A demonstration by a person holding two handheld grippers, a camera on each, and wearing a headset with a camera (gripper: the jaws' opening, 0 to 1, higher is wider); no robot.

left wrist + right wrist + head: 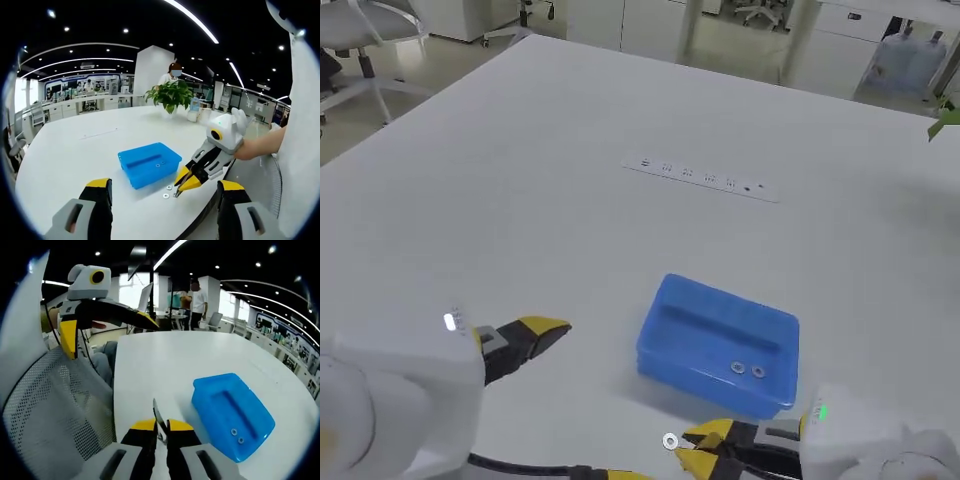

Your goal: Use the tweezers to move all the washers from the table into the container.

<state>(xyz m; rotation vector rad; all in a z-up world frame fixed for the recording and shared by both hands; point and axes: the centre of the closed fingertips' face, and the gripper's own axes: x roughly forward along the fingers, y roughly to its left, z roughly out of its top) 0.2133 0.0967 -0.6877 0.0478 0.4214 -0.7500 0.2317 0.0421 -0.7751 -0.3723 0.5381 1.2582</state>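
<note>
Two washers (pixel 738 369) already inside blue container (pixel 715 320). At least one washer (pixel 669 441) left on table (pixel 570 180), at container's 7 o'clock, near tweezers (pixel 159 421) tip. Right claw (pixel 161 429) narrow, pinching tweezers. Left claw (pixel 164 186) wide, empty.

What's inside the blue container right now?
Two washers lie side by side on the container floor, near one end; the rest looks bare. Nothing covers it.
</note>
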